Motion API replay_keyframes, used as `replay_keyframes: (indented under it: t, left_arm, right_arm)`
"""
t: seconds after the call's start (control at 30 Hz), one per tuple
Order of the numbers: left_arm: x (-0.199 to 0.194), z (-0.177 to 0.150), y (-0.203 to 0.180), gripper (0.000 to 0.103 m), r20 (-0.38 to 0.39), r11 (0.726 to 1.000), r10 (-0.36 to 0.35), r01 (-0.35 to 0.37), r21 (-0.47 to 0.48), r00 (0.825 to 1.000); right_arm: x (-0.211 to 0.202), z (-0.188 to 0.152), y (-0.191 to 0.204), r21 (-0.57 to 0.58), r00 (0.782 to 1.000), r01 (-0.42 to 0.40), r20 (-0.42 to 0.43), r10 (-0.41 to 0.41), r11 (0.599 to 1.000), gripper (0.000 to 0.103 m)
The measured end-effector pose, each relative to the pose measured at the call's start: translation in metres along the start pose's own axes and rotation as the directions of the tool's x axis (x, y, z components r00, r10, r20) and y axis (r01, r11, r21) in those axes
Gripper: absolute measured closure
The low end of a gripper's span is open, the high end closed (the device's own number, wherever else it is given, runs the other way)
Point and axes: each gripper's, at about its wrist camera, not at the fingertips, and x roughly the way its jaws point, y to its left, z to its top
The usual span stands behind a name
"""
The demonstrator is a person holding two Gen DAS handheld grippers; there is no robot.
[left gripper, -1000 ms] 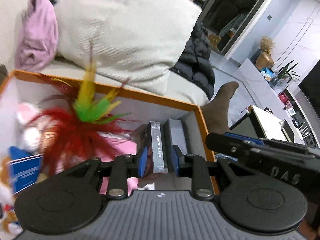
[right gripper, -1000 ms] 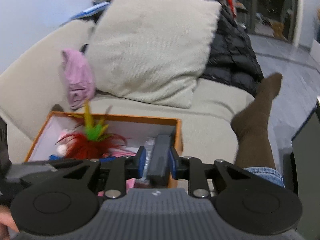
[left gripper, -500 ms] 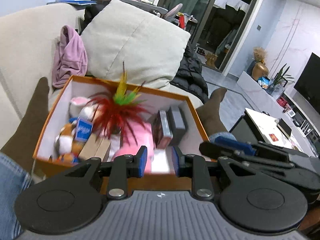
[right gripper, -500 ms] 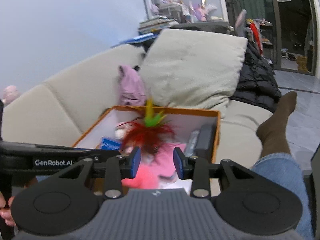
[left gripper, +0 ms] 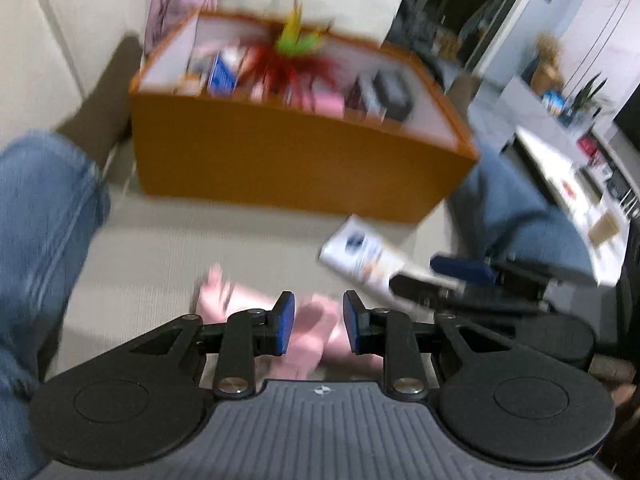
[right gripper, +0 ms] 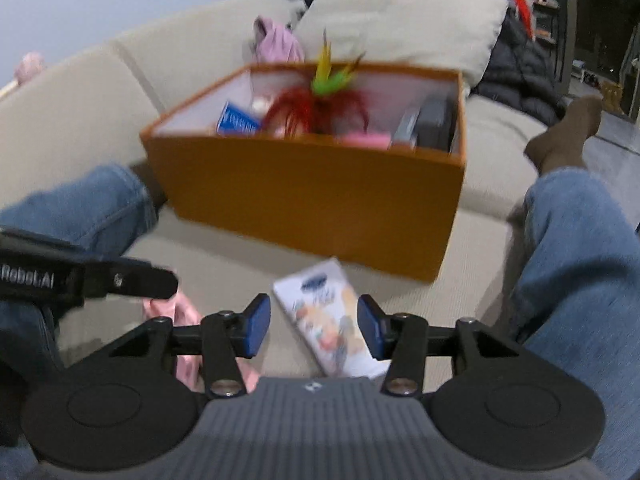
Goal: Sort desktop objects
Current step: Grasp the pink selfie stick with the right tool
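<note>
White lettering "RobotAI", start cut off, on black left tool (right gripper: 116,280) body, left of white packet (right gripper: 332,320); packet print blurred, unreadable.

- Left claw (left gripper: 319,323): black linkage arms, blue pads on the fingers (left gripper: 285,322), silver screw heads at the pivots.
- Behind it, a grey ribbed housing with a small round emblem, flanked by two black round discs.
- Right claw (right gripper: 314,327): same black arms, blue pads, silver screws, grey ribbed body.
- White "RoboLAI" lettering on the left tool's black side.
- Person's legs (right gripper: 580,248): blue jeans, brown socks (right gripper: 566,136).
</note>
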Motion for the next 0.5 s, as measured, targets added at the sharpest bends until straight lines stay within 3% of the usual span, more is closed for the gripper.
replay_keyframes:
  t: [0.13,0.23,0.4,0.5]
  left_arm:
    - [0.007,-0.010,0.012,0.068,-0.078,0.999,0.016,-0.020,-0.047,0.997]
    - [0.008,-0.017,0.023,0.047,-0.106,0.995,0.006,-0.017,-0.101,0.994]
    - [0.007,-0.031,0.032,0.047,-0.124,0.986,0.000,-0.021,-0.164,0.992]
    - [0.010,-0.036,0.037,0.047,-0.142,0.979,-0.014,-0.015,-0.202,0.990]
  right_arm:
    - [0.009,-0.009,0.001,-0.024,0.998,0.020,-0.052,-0.021,1.000,0.053]
    - [0.011,-0.015,0.008,-0.088,0.998,0.051,-0.041,-0.055,0.995,0.053]
    - [0.011,-0.021,0.024,-0.172,0.999,0.011,-0.047,-0.019,0.985,0.053]
    - [0.011,-0.027,0.032,-0.200,0.998,-0.039,-0.065,0.026,0.979,0.058]
